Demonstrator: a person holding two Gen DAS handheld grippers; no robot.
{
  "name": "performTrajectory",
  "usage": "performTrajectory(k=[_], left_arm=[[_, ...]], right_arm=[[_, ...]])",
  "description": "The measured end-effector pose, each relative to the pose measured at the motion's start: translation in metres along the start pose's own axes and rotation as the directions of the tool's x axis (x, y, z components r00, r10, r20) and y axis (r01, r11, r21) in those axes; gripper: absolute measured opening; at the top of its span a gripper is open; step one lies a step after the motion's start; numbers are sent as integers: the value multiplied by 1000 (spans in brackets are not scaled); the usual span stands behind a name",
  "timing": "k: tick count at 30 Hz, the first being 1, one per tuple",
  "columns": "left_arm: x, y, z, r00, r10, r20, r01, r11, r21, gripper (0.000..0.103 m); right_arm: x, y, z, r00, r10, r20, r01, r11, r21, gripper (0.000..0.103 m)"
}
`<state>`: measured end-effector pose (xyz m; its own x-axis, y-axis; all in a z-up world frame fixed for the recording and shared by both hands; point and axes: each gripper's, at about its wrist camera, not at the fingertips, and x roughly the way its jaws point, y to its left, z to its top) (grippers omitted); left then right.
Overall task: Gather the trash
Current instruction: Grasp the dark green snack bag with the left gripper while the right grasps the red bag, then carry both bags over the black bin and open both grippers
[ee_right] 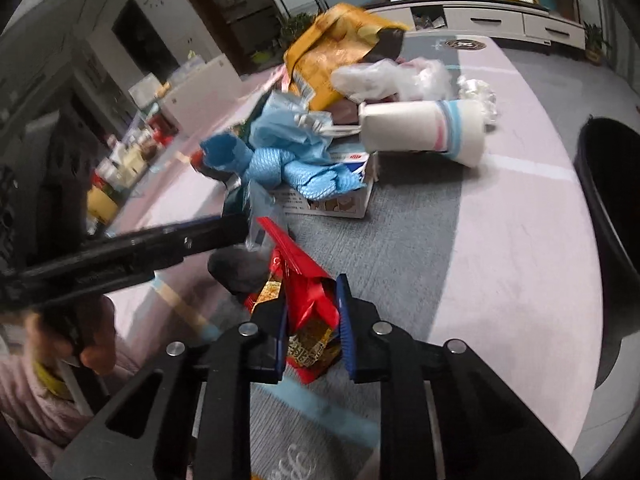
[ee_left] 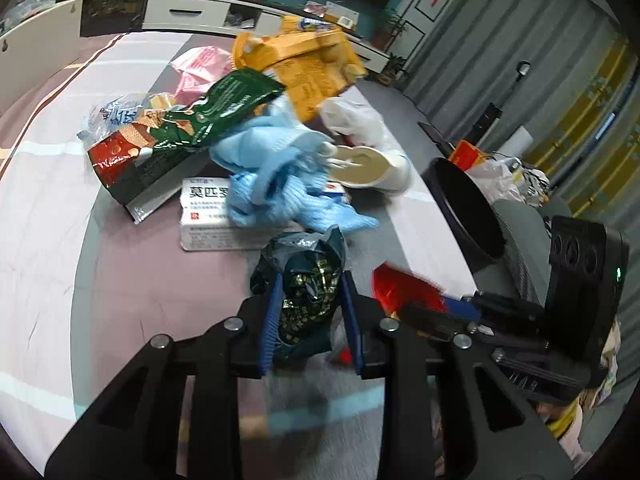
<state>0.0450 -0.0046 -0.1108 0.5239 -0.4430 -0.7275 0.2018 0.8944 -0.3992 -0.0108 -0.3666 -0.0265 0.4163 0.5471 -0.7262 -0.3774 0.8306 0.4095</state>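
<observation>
My left gripper [ee_left: 310,280] is shut on a dark green crumpled wrapper [ee_left: 306,284], held just above the carpet. My right gripper [ee_right: 312,284] is shut on a red snack wrapper [ee_right: 304,280], which also shows in the left wrist view [ee_left: 404,288]. Ahead lies a pile of trash: a blue cloth [ee_left: 276,176] over a white medicine box [ee_left: 212,216], a green and red snack bag [ee_left: 180,132], an orange bag [ee_left: 308,68], a paper cup [ee_right: 424,128] on its side, and clear plastic [ee_right: 384,76]. A black bin [ee_left: 464,208] stands to the right.
The trash lies on a pink, grey and white striped carpet [ee_left: 60,200]. A white TV cabinet [ee_left: 192,14] runs along the far wall. The bin's rim also shows at the right edge of the right wrist view [ee_right: 608,184]. A cluttered bag pile [ee_left: 504,176] sits behind the bin.
</observation>
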Motion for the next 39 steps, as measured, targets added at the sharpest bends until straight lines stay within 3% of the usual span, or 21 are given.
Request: performTrajectory(k=[5,8,12,14,18,19,24,26,27,29,30,31,35,39], left_arm=[[-22,-23,-2,998,-48,49,46,998,37,27],[-26,-55,10,993,-90,75,83,992,95,27],[-6,-106,39,987,-149,59,137,977,164,27],[8,-137,56,980,-194,45,181,962,206,27],[42,-194,82,969,-247,20,232,931,283,28],[54,-205,87,968,-251,19,234,927,293,28],[113,-230,95,968,-248,-38,248,921,299,30],[132,-229,95,969,-240,-57,247,928,279,35],[141,-229,96,967,-246,-70,256,929,267,38],[152,-226,97,969,-235,-71,245,936,253,54],[157,-226,99,969,-236,-73,246,936,251,59],[158,-226,98,969,-238,-73,249,937,247,69],[148,-219,95,972,-229,-42,232,937,261,80],[122,-207,88,982,-191,2,182,938,294,88]], right_arm=[[-44,-28,0,989,-32,141,17,995,102,22],[-74,-50,0,964,-118,238,75,980,184,22],[-113,-84,8,892,-307,333,196,925,326,22],[-129,-97,17,840,-415,350,270,878,395,22],[-139,-127,27,774,-528,350,333,809,484,23],[-136,-136,26,767,-546,337,343,793,504,23],[-110,-181,15,791,-557,251,325,732,599,26],[-114,-194,12,789,-563,248,315,716,622,27],[-114,-199,10,784,-573,239,320,703,635,31],[-110,-206,7,790,-571,223,313,688,654,43],[-115,-208,6,789,-574,220,311,682,662,55],[-117,-209,4,784,-581,218,313,674,670,61],[-122,-206,3,776,-594,213,323,664,675,61],[-124,-200,9,780,-582,228,318,684,657,62]])
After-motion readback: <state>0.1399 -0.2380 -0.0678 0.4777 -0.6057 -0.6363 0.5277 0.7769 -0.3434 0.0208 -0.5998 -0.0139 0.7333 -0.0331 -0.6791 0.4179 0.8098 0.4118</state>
